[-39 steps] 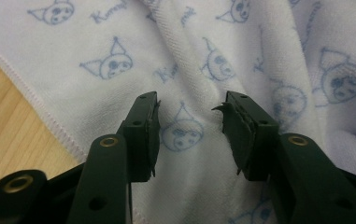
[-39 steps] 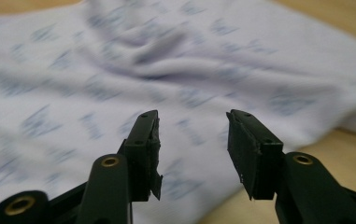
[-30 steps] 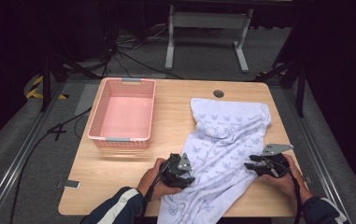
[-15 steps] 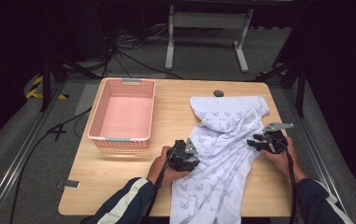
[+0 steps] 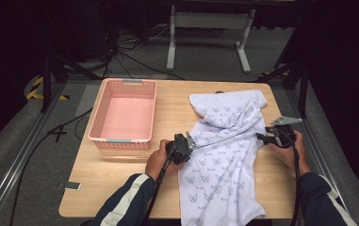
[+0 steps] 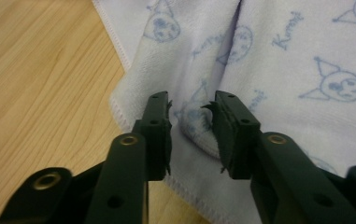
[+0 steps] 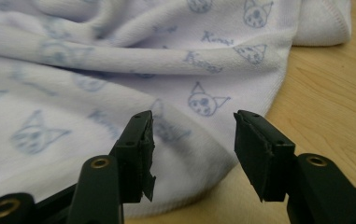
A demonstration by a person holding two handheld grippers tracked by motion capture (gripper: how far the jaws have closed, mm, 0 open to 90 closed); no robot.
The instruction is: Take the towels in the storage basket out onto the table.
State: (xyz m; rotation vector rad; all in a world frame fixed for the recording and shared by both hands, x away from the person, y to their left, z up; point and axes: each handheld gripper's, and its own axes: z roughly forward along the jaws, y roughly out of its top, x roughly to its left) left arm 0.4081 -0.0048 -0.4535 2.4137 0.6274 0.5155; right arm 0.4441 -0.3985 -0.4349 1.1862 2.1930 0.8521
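A white towel [image 5: 224, 160] printed with blue cat faces lies rumpled across the right half of the wooden table [image 5: 120, 179], its near end hanging over the front edge. My left gripper [image 5: 190, 141] is at the towel's left edge. Its jaws have just been closing, and a small fold of towel [image 6: 199, 126] stands between them with a gap still showing on one side [image 6: 192, 100]. My right gripper [image 5: 260, 137] is at the towel's right edge. Its jaws have just been opening and now stand wide apart [image 7: 193, 116] over the towel's hem [image 7: 189, 168], not pressing it.
A pink plastic basket [image 5: 102, 126] stands with nothing in it on the table's left half. Bare wood lies in front of the basket and along the right edge. Cables and a metal stand are on the floor beyond the table.
Both grippers have moved away from the person, toward the middle of the table. The towel has drawn in narrower, with a ridge between the grippers. The right jaws have spread.
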